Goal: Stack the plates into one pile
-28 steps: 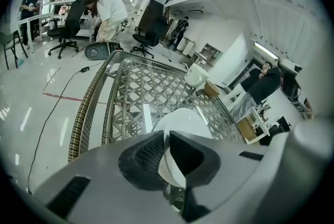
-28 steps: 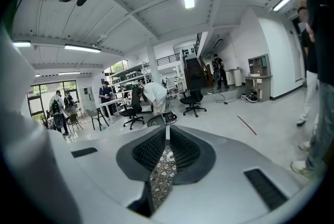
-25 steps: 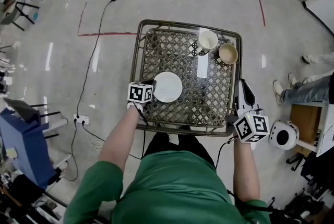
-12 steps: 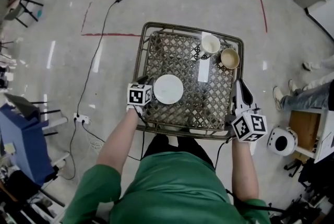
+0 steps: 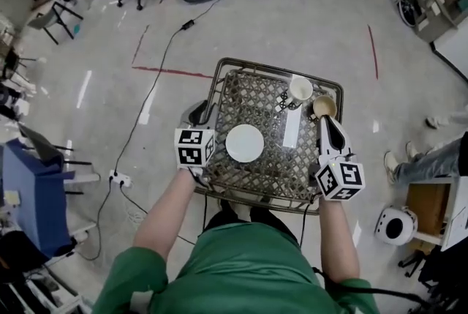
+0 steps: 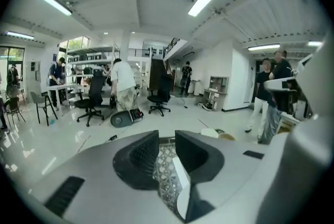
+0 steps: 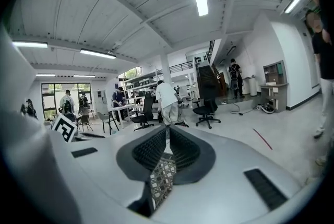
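Note:
A white round plate point(image 5: 244, 143) lies flat near the middle of the lattice-topped table point(image 5: 257, 96). My left gripper point(image 5: 200, 113) hovers at the table's left edge, clear of the plate's left side. Its jaws have just been opening and stand apart with nothing between them; in the left gripper view point(image 6: 167, 137) only the lattice shows through the gap. My right gripper point(image 5: 326, 121) hangs over the table's right edge, shut and empty. In the right gripper view point(image 7: 168, 133) its jaws meet at the tips.
A white cup point(image 5: 300, 89) and a tan cup point(image 5: 322, 107) stand at the table's far right corner, the tan one just beyond my right gripper. A white strip point(image 5: 291, 128) lies right of the plate. A cable point(image 5: 157, 78) runs across the floor; office chairs and people stand farther off.
My left gripper has let go of the plate's left edge, opened, and risen up and to the left. My right gripper has moved forward over the table's right edge.

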{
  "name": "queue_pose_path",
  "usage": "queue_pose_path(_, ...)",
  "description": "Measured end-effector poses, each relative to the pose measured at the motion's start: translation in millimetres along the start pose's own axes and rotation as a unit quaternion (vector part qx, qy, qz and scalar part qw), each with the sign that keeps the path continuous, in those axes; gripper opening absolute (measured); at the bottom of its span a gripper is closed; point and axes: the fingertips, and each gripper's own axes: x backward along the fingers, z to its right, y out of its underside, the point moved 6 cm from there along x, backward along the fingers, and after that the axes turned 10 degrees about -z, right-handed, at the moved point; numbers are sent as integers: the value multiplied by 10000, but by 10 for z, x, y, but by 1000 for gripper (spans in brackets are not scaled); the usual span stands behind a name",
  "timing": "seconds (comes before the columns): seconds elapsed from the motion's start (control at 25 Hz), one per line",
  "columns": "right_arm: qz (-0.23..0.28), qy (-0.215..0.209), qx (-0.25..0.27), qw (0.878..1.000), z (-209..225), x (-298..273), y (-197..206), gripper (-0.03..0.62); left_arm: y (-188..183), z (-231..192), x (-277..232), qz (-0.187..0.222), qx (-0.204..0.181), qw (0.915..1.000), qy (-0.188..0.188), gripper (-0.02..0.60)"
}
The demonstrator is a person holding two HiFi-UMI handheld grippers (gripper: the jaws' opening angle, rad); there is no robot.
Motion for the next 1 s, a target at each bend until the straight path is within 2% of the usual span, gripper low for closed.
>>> queue_pose_path(0.16,209,-150,210,9994,-145,72,-179,41,-450,131,485,744,-237,9969,-62,106)
queue_pose_path(0.32,451,-217,548,9972,-262,163,-401,41,-755,226,879,1209,-490,9913,-192,104)
queue_pose_path(0.56,914,-288,1014,9902,-447,368,-747,41,-1122,373,1471,1915,-857,9765,-501,106)
queue_pose_path(0.8,1371,-486,1511,9778,-778,651,-991,41,-1341,535,2076,2626,-1159,9544,-827,106)
queue_pose_path(1.0,1765,-409,1740,9679,-886,840,-1195,41,-1485,696,2399,3267,-1538,9261,-1092,104)
